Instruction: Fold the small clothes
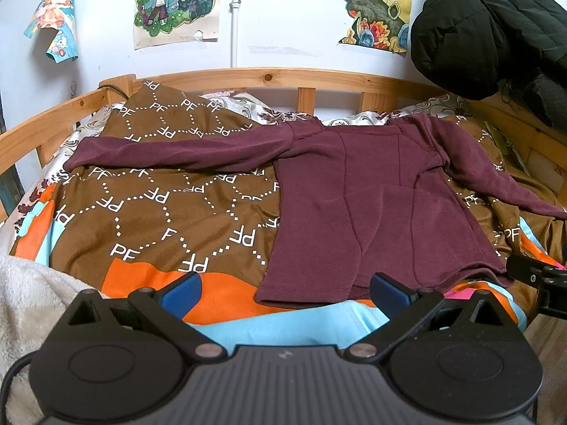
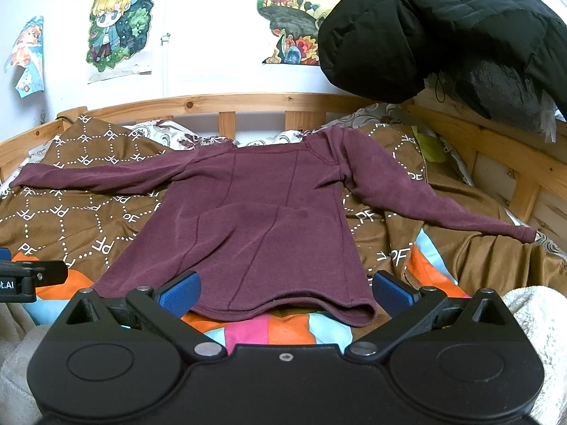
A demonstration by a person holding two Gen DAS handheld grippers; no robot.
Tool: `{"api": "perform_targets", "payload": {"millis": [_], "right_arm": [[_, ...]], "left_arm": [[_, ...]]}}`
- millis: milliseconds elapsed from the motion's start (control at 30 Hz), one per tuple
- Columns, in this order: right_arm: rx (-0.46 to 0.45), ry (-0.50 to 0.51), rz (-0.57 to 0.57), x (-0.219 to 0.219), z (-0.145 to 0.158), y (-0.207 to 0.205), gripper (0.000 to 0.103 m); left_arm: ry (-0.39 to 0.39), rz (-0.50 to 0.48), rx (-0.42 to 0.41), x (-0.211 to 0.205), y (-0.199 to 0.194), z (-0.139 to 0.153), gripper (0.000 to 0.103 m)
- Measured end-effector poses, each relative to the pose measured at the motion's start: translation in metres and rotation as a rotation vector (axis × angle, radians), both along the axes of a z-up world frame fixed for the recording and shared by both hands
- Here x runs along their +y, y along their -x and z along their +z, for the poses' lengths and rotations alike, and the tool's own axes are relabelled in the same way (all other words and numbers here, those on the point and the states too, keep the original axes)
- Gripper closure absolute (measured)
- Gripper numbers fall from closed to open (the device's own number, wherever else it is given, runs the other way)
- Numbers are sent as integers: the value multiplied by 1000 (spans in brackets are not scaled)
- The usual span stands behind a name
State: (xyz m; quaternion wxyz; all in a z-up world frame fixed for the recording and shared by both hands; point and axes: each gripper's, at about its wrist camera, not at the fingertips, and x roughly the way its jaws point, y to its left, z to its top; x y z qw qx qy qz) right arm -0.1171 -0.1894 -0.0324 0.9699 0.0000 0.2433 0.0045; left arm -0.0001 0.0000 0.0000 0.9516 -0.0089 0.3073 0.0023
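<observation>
Right wrist: tongs (image 2: pixel 285 292) wide, tilted down

left tongs (image 1: pixel 285 292) spread wide, empty, tilted downward; right tongs (image 2: pixel 286 292) likewise.

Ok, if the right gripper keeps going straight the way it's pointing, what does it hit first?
Probably the hem of the maroon long-sleeved top spread on the brown patterned blanket. The open right gripper points down at that near edge, though depth is hard to judge.
</observation>
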Motion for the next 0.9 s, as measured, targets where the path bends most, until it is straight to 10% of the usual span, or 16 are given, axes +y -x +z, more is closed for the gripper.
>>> {"api": "perform_targets", "payload": {"millis": [900], "right_arm": [[4,-5,0,0,0,1,0]], "left_arm": [[2,-1,7,-3,2,-8,1]]}}
